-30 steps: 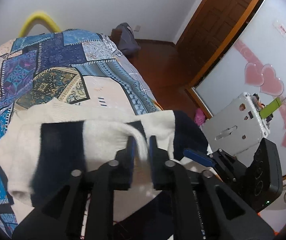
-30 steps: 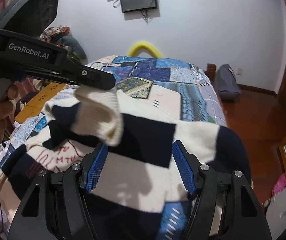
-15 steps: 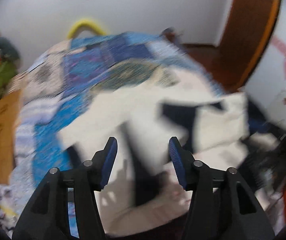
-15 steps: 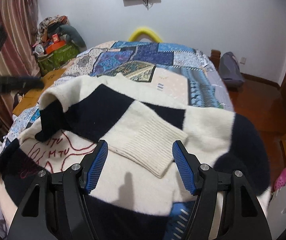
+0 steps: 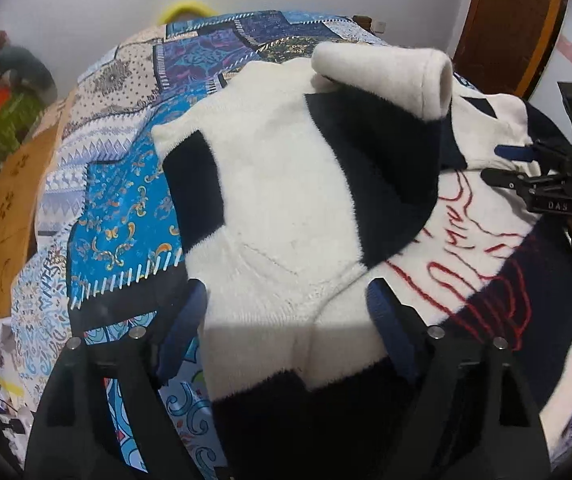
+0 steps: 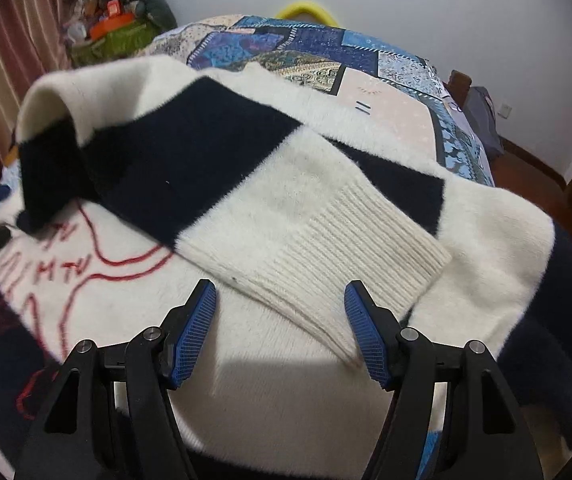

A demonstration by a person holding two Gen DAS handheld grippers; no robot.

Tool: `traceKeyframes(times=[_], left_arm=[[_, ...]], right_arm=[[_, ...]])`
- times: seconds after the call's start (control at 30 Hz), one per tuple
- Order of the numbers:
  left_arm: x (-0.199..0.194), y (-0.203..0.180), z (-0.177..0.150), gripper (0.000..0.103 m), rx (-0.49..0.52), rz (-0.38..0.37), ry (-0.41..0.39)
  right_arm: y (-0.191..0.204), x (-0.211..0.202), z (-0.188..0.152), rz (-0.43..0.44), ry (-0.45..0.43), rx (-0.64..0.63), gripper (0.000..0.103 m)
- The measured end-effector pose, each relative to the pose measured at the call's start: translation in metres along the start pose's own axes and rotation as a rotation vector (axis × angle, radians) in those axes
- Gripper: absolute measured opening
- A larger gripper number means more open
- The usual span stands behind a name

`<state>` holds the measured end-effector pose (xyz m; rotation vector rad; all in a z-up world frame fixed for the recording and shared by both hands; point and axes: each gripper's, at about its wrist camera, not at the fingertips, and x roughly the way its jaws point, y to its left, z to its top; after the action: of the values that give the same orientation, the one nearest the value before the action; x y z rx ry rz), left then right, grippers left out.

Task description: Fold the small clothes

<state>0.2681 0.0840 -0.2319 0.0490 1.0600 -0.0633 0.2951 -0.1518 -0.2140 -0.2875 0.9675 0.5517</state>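
— Status of grippers?
— My left gripper (image 5: 286, 320) and right gripper (image 6: 280, 316) both stand released, holding nothing.
— The garment?
— Cream-and-navy sweater (image 6: 286, 380) lies on the patchwork bedspread (image 5: 126, 208), one sleeve (image 6: 326, 240) folded across its front.

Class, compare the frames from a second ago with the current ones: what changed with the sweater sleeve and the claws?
The left claw let go of the sleeve, which now lies folded across the sweater. The right claw stayed open; the sweater remains on the quilt.
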Motion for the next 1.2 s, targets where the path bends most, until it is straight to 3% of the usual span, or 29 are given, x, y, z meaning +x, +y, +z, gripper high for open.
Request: traceKeyframes(times=[0.07, 0.13, 0.17, 0.23, 0.3, 0.33, 0.4, 0.53, 0.63, 0.77, 0.93, 1.03, 1.2], left_arm=[[0.002, 0.003, 0.003, 0.083, -0.009, 0.009, 0.001], [0.004, 0.005, 0.007, 0.082, -0.013, 0.059, -0.009], [0.006, 0.007, 0.008, 0.075, -0.016, 0.082, -0.022], [0.007, 0.012, 0.010, 0.064, -0.034, 0.081, -0.026], [0.004, 0.016, 0.010, 0.043, -0.052, 0.106, -0.043], [0.003, 0.018, 0.010, 0.038, -0.060, 0.131, -0.049], [-0.002, 0.032, 0.007, 0.028, -0.119, 0.164, -0.054], [-0.006, 0.078, -0.014, 0.027, -0.305, 0.169, -0.041], [-0.003, 0.104, -0.038, 0.027, -0.398, 0.135, 0.012], [-0.004, 0.113, -0.057, 0.038, -0.395, 0.116, 0.046], [-0.025, 0.120, -0.061, 0.042, -0.390, 0.091, 0.017], [-0.042, 0.124, -0.053, 0.043, -0.384, 0.100, -0.021], [-0.052, 0.135, -0.030, 0.055, -0.417, 0.059, -0.086]], right_arm=[[0.000, 0.001, 0.002, -0.011, -0.008, -0.005, 0.058], [0.001, 0.002, 0.005, -0.022, -0.013, -0.012, 0.044], [0.002, 0.003, 0.006, -0.026, -0.013, -0.016, 0.039], [0.004, 0.003, 0.010, -0.032, -0.011, -0.026, 0.016], [0.004, 0.001, 0.013, -0.035, -0.013, -0.034, 0.013], [0.004, -0.001, 0.016, -0.033, -0.013, -0.034, 0.011], [0.002, -0.010, 0.018, -0.028, -0.037, -0.028, 0.011], [0.000, -0.030, 0.020, -0.033, -0.087, -0.020, 0.011], [0.002, -0.027, 0.014, -0.030, -0.053, -0.035, 0.013], [0.005, -0.014, 0.003, -0.016, 0.015, -0.055, 0.019], [0.003, -0.030, -0.006, -0.023, -0.003, -0.064, 0.049], [-0.004, -0.047, -0.003, -0.020, -0.052, -0.049, 0.050], [-0.025, -0.050, 0.011, -0.058, -0.095, 0.019, 0.056]])
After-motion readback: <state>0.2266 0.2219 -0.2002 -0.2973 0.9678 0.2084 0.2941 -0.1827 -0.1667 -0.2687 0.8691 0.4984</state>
